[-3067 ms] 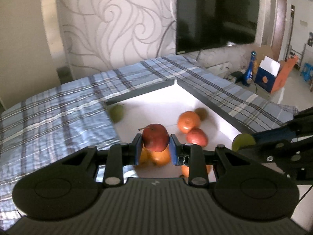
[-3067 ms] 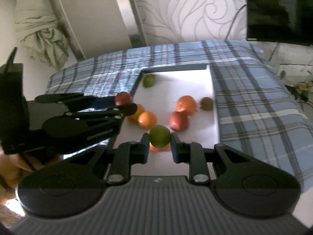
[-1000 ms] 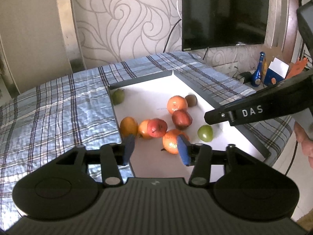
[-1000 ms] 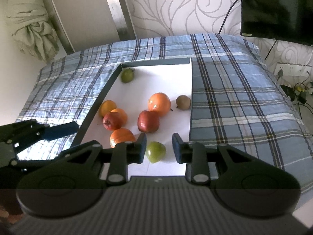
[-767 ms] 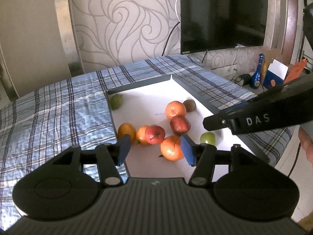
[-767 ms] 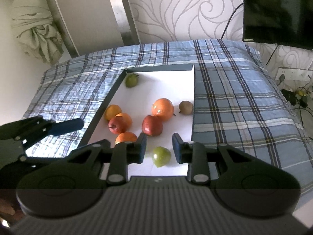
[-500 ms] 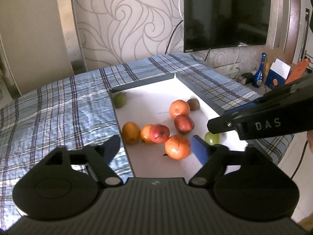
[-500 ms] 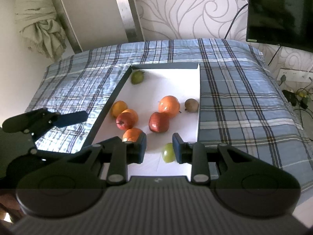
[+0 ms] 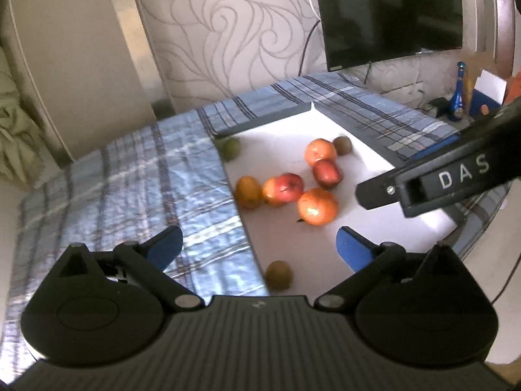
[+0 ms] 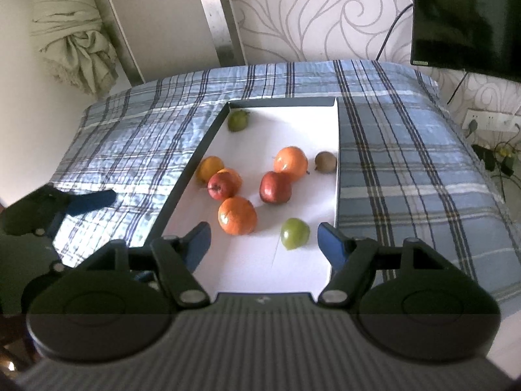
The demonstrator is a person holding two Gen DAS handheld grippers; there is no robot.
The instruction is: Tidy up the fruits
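Bench (image 10: 407, 176): covered in blue plaid cloth (image 9: 136, 176); carries the tray.

Tray (image 10: 337, 150): shallow, dark-rimmed, white floor; set on the cloth, holds all the fruit.

Left gripper (image 9: 259, 244): jaws spread very wide, having just been opening; nothing pressed between the blue pads. It hangs over the tray's near left rim; its blue finger also shows at the left edge of the right wrist view (image 10: 92, 200).

Right gripper (image 10: 263, 239): jaws well apart, having just been opening; holds nothing. Its arm crosses the right side of the left wrist view (image 9: 436, 179).

Near orange (image 10: 237, 215): mid-tray, loose on the floor, ahead of the right gripper's left finger.

Far orange (image 10: 290, 159): touching the dark red apple (image 10: 275, 187) just in front of it.

Red apple (image 10: 223, 185): leaning on a second small orange behind it; yellow-orange fruit (image 10: 210, 166) just beside, at the left rim.

Green apple (image 10: 294, 233): lying free on the tray floor, just ahead of the right gripper's right finger, not touched.

Green pear (image 10: 237, 120): far left corner.

Far kiwi (image 10: 325, 162): against the right rim.

Near kiwi (image 9: 278, 274): near edge, between the left gripper's fingers, untouched.
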